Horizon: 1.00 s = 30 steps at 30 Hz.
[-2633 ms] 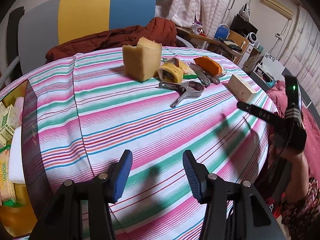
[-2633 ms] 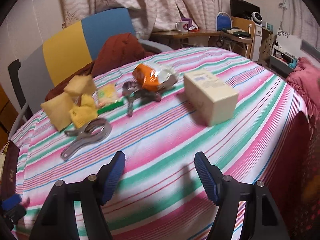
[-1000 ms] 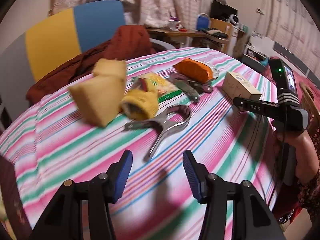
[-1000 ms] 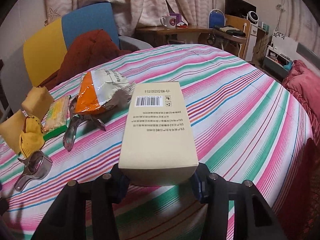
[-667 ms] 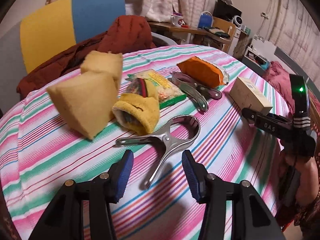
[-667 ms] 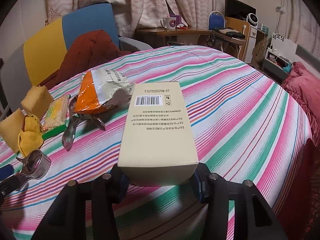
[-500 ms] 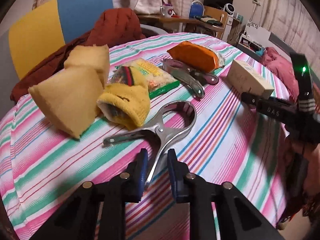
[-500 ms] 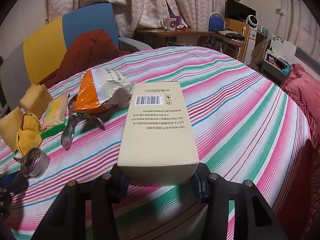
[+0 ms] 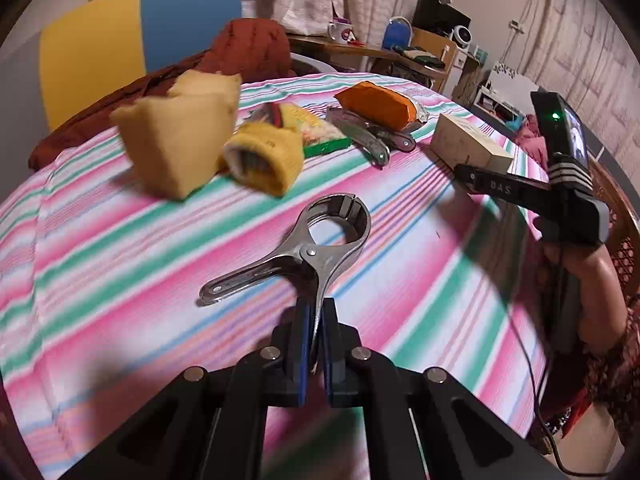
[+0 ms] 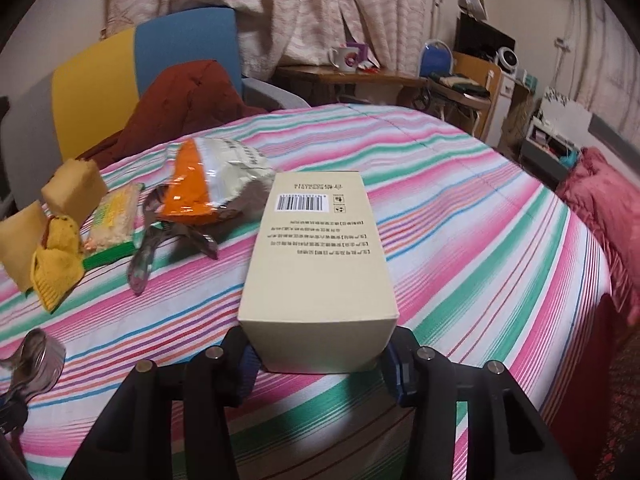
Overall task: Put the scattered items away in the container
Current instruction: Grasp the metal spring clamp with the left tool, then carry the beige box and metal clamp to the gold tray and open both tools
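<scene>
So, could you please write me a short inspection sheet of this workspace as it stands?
Surface: round table, striped cloth.
Job's things: metal clamp, beige box, orange packet, yellow sock, two sponges, noodle packet, second clamp; container not seen.
Clutter: nothing seen.
Grippers: left gripper shut on the metal clamp's handle; right gripper shut on the beige box.
Cables: thin cable by right hand.
Surroundings: chair, desk, curtains.

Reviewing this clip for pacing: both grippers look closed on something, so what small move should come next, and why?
Probably lift both straight up. The left gripper is shut on one handle of the metal clamp, and the right gripper squeezes the beige box; both items look to be resting on the striped tablecloth.
</scene>
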Each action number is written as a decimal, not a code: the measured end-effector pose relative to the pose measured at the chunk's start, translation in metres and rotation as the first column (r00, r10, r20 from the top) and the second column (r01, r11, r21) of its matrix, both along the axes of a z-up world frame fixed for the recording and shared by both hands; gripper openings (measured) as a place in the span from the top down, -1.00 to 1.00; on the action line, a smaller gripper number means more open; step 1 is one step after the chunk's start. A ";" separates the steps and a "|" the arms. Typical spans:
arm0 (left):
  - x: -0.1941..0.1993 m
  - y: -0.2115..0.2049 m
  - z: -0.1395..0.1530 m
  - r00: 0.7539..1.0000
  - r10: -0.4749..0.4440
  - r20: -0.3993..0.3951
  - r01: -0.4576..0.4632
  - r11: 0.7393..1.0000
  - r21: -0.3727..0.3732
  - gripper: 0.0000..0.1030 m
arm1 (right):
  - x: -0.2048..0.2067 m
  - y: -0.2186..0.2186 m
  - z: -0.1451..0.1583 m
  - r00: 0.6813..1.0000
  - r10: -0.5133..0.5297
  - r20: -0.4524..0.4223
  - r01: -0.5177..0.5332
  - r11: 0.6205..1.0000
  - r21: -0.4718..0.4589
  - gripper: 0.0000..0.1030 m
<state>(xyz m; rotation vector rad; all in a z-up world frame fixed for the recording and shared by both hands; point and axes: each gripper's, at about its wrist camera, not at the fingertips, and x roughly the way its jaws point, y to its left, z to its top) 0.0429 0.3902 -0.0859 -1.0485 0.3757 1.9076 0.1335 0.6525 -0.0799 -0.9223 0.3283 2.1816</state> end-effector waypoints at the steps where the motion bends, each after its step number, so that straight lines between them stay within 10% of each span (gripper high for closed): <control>1: 0.002 -0.005 0.000 1.000 0.003 0.005 -0.003 1.000 0.005 0.92 | -0.002 -0.005 0.002 1.000 0.019 0.005 -0.020 1.000 0.015 0.01; 18: 0.040 -0.097 0.009 0.995 0.080 -0.052 -0.078 0.996 0.034 0.91 | 0.003 -0.143 -0.001 0.952 0.250 -0.175 -0.290 0.920 -0.263 0.00; 30: 0.034 -0.091 0.027 0.983 0.047 -0.175 -0.045 0.999 0.012 0.33 | 0.013 -0.160 0.012 0.956 0.229 -0.181 -0.271 0.928 -0.256 -0.26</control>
